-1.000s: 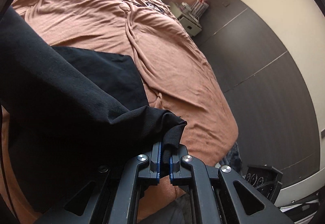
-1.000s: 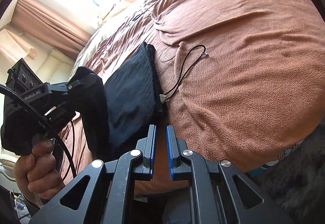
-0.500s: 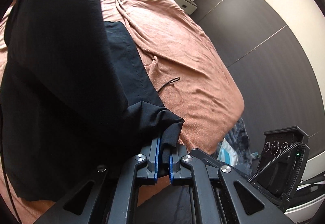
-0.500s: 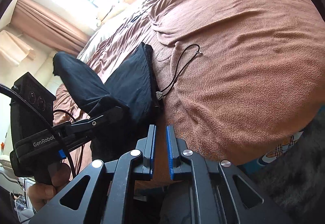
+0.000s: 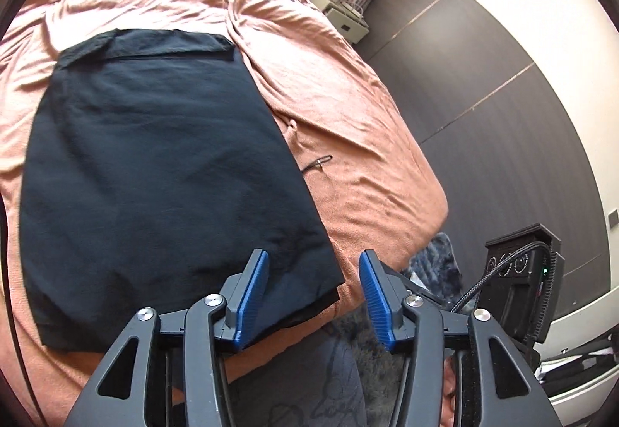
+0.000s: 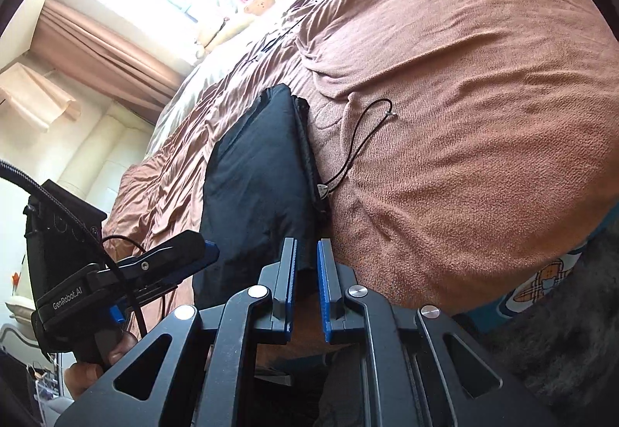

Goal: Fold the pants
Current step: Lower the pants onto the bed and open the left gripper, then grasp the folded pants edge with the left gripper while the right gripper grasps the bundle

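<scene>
Now I am hovering my left tongs (image 5: 311, 295) just over the near right corner of the pants (image 5: 154, 171). Their jaws have just been opening and are standing wide, with that corner lying under the gap and neither pad pressing on it. The pants are lying folded on the bed (image 5: 348, 109), spreading away ahead and to the left of these tongs. In my judgement the risk is sitting at that corner: two layers are showing there, the lower edge peeking out past the upper, so if I am dragging the tongs back low, a pad could be catching the top layer and peeling the fold open.

Further right, my right tongs (image 6: 306, 287) are standing nearly closed and gripping nothing, the pants' near edge lying just beyond their tips. A drawstring (image 6: 359, 144) is trailing out of the waistband onto the bedspread ahead of them. I am guessing that it could be snagging on a pad or ending up loose outside the next fold.

Counting, I am seeing one pair of pants, one drawstring loop, one bed and two tongs.
</scene>
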Tool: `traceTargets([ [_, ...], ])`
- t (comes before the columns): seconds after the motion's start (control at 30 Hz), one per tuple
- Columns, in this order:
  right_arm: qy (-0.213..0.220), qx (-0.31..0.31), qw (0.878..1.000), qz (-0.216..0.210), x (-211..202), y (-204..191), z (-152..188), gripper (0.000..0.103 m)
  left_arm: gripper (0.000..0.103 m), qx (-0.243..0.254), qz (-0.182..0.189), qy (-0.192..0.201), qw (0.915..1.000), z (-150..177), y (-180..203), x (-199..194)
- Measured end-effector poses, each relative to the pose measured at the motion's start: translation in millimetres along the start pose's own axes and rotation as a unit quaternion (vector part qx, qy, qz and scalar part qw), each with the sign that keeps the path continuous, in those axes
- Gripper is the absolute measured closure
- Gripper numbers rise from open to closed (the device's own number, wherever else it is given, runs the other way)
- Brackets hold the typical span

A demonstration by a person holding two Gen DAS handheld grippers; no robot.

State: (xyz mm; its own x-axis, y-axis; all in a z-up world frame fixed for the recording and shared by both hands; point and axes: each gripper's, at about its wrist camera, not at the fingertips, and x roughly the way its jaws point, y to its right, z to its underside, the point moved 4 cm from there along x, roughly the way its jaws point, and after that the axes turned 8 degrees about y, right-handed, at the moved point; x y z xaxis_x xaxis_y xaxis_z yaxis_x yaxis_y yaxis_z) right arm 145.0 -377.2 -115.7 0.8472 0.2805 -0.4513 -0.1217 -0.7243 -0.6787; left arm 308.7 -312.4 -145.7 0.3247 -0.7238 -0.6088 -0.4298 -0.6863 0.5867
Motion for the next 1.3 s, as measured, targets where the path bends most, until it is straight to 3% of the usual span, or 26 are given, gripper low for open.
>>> traceTargets([
  [0.07,-0.008,0.001,1.000,-0.005,6,0,0,0.093,0.051,-0.002,-0.011,0.008,0.9999,0,-7,-7],
  [0.13,-0.017,0.004,1.000,-0.007,14,0,2,0.083,0.051,-0.007,-0.020,0.013,0.9997,0,-16,-14],
  [0.2,-0.023,0.004,1.000,-0.006,22,0,4,0.067,0.051,-0.014,-0.031,0.017,0.9993,-1,-29,-22],
  [0.37,-0.037,-0.004,0.999,-0.015,40,-4,7,0.066,0.051,-0.033,-0.061,0.028,0.9972,-5,-60,-37],
  [0.43,-0.042,-0.009,0.999,-0.011,45,-6,8,0.072,0.051,-0.040,-0.071,0.033,0.9961,-6,-73,-42],
  [0.47,-0.043,-0.014,0.999,-0.011,47,-6,7,0.094,0.051,-0.044,-0.076,0.035,0.9956,-7,-80,-44],
  [0.5,-0.043,-0.020,0.999,-0.011,47,-7,6,0.100,0.051,-0.047,-0.081,0.037,0.9949,-7,-86,-46],
  [0.63,-0.027,-0.028,0.999,-0.008,45,-7,-1,0.100,0.051,-0.065,-0.100,0.045,0.9919,-7,-113,-55],
  [0.8,-0.040,-0.016,0.999,-0.007,48,-3,-4,0.098,0.051,-0.093,-0.118,0.056,0.9871,-5,-142,-66],
  [0.87,-0.034,-0.020,0.999,-0.003,46,-3,-7,0.093,0.051,-0.102,-0.124,0.058,0.9854,-4,-152,-68],
  [0.93,-0.021,-0.026,0.999,0.001,44,-3,-14,0.080,0.051,-0.112,-0.127,0.059,0.9838,-3,-160,-71],
  [1.0,-0.013,-0.020,1.000,-0.001,46,-1,-19,0.052,0.051,-0.120,-0.125,0.060,0.9830,-1,-167,-73],
  [1.3,-0.031,-0.058,0.998,-0.013,78,-12,-30,0.050,0.051,-0.153,-0.108,0.046,0.9813,8,-184,-64],
])
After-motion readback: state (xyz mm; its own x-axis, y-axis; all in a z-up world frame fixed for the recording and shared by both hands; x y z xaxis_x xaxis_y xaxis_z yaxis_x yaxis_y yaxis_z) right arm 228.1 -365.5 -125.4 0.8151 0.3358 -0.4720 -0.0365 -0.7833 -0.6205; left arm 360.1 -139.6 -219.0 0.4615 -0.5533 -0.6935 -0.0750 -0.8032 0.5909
